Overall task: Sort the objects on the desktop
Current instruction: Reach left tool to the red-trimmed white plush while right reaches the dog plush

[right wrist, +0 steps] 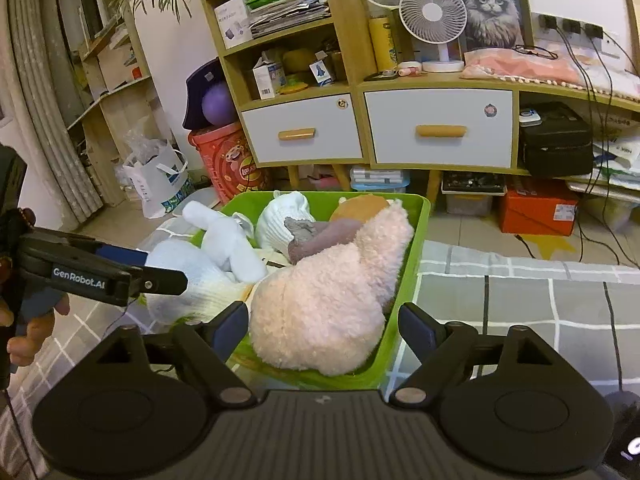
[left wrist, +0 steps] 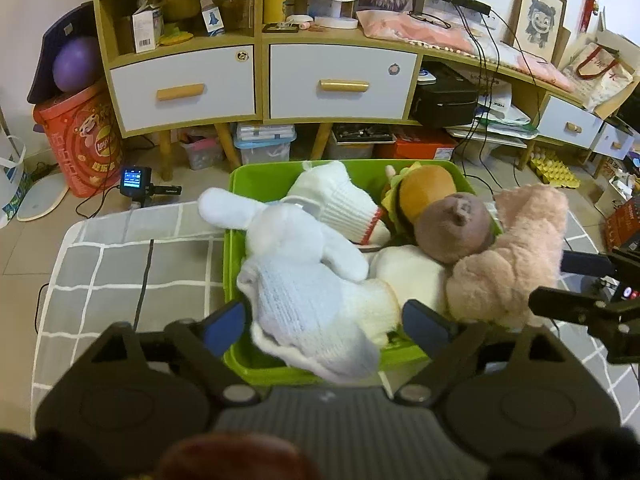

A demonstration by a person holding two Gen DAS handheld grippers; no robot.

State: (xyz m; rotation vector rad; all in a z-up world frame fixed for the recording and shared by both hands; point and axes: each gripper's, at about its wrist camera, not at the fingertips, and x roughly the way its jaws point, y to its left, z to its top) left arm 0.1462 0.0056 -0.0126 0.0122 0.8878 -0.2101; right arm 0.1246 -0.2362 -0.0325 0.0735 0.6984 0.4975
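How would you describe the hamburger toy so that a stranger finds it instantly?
Find the bright green plastic bin on the grey checked cloth. At its far right corner, behind the brown plush head, lies the round plush hamburger: the only toy with an orange bun.

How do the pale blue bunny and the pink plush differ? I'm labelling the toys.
The bunny is pale blue-white with a smooth knit look; the pink plush is shaggy. The bunny's long ear hangs over the green bin's left rim; the pink plush sits against the right wall. Both lie in the bin.

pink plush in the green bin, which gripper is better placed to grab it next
Right. The right gripper is open with the pink plush between its fingers; the left gripper straddles the blue-white rabbit.
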